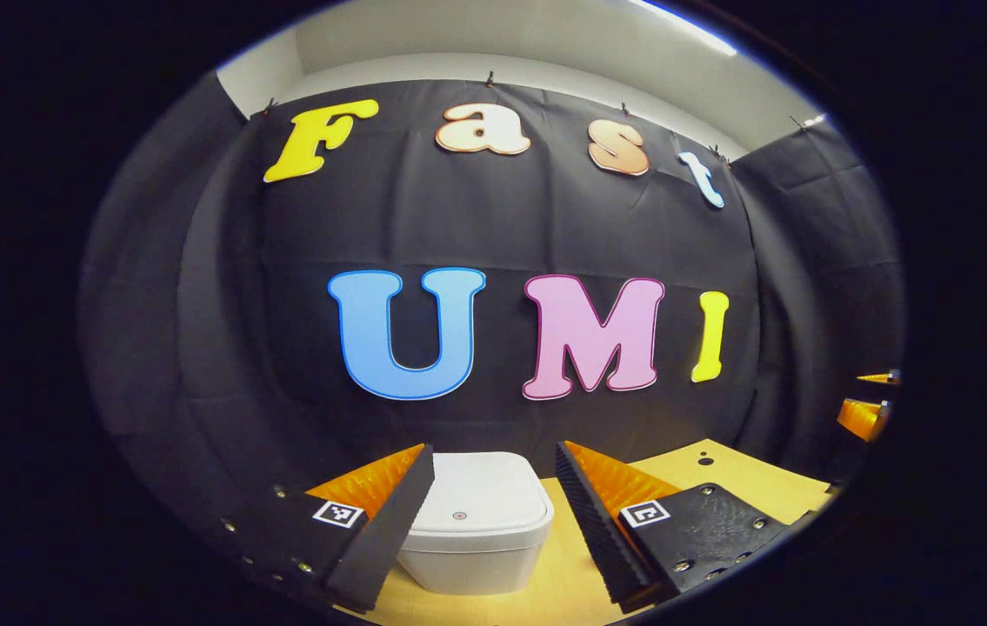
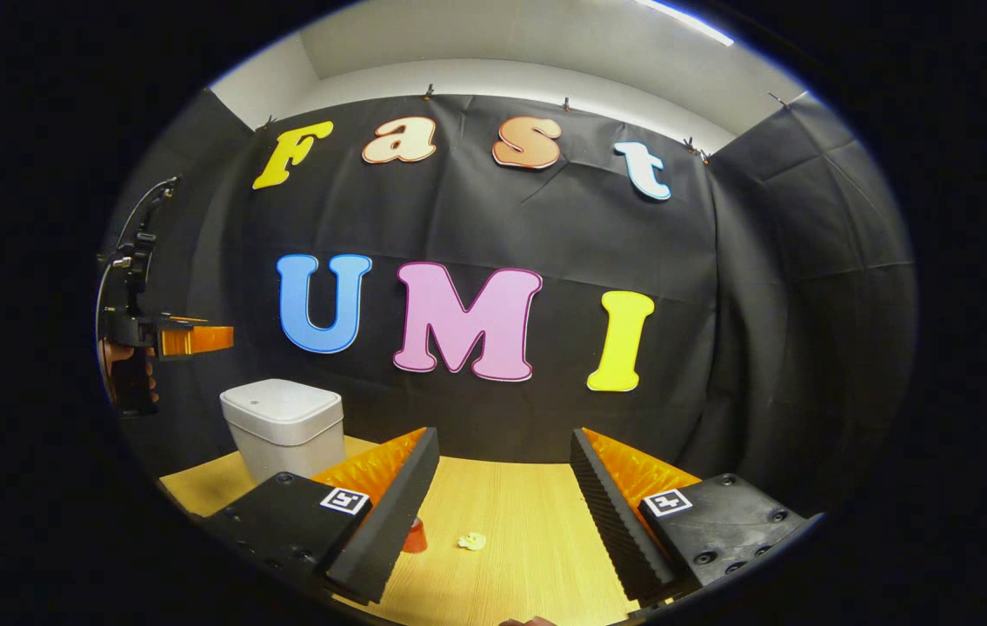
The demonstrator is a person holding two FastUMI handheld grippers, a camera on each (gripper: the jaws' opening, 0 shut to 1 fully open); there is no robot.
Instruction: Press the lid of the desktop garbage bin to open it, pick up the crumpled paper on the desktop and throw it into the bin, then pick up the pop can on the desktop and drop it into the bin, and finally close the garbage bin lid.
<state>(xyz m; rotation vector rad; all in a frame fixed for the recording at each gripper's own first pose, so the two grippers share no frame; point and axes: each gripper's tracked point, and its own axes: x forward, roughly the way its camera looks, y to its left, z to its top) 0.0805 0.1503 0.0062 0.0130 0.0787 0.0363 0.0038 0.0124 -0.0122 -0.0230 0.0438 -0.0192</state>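
The white desktop bin point(image 1: 476, 530) stands with its lid down, a small round button on the lid's front. My left gripper point(image 1: 494, 461) hovers open just in front of and above it, the bin framed between its fingers. In the right gripper view the bin point(image 2: 284, 426) stands at the table's back left, and a hand holds the left gripper point(image 2: 193, 337) above it. My right gripper point(image 2: 503, 443) is open and holds nothing. Below it lie the small crumpled paper point(image 2: 472, 541) and a red pop can point(image 2: 414, 535), the can partly hidden behind one finger.
The wooden table point(image 2: 528, 504) runs back to the black cloth wall. The table has a small dark hole point(image 1: 705, 460) at its right side. The right gripper's fingers point(image 1: 867, 413) show at the far right edge of the left gripper view.
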